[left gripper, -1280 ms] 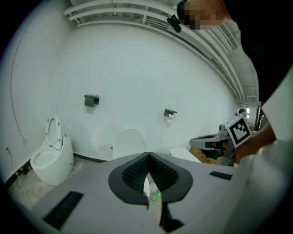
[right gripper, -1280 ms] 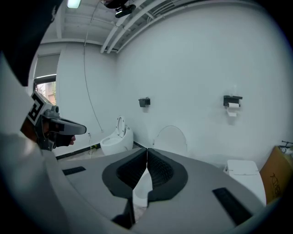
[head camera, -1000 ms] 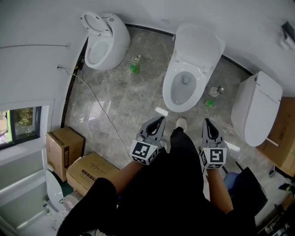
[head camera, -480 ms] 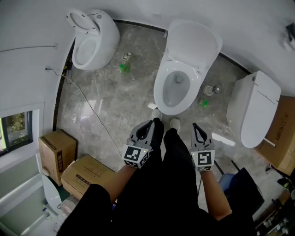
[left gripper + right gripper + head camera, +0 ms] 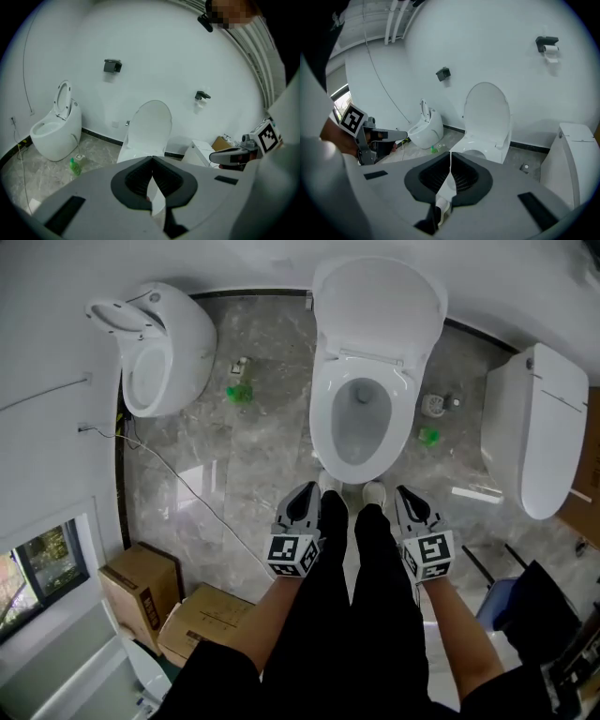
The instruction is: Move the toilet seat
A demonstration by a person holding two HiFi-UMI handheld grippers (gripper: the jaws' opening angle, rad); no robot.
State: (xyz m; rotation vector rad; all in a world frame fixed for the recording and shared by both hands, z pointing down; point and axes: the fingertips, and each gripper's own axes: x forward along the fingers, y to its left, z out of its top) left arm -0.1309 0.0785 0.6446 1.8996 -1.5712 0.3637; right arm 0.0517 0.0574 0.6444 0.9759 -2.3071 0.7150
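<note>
1. Both grippers have drawn nearer the middle toilet [image 5: 322, 427] over the last second; it now lies straight ahead, centred between the two.
2. Left gripper [image 5: 307, 495]: jaws fully closed, pads meeting, nothing between them.
3. Right gripper [image 5: 406, 494]: jaws likewise closed and empty.
4. Toilet seat [image 5: 378, 306]: raised upright against the wall, ahead of both grippers and well apart from them. Ring and cover cannot be told apart. Neither gripper touches it.
5. Front rim of the bowl: near the jaw tips. The person's shoes [image 5: 373, 491] stand between the two grippers.
6. Second toilet [image 5: 155, 352]: seat up, well to the left of the left gripper. A green bottle [image 5: 239, 393] lies between it and the middle toilet.
7. Third toilet [image 5: 544, 437]: closed, to the right of the right gripper.
8. Cardboard boxes [image 5: 141, 592]: left of and behind the left gripper.
</note>
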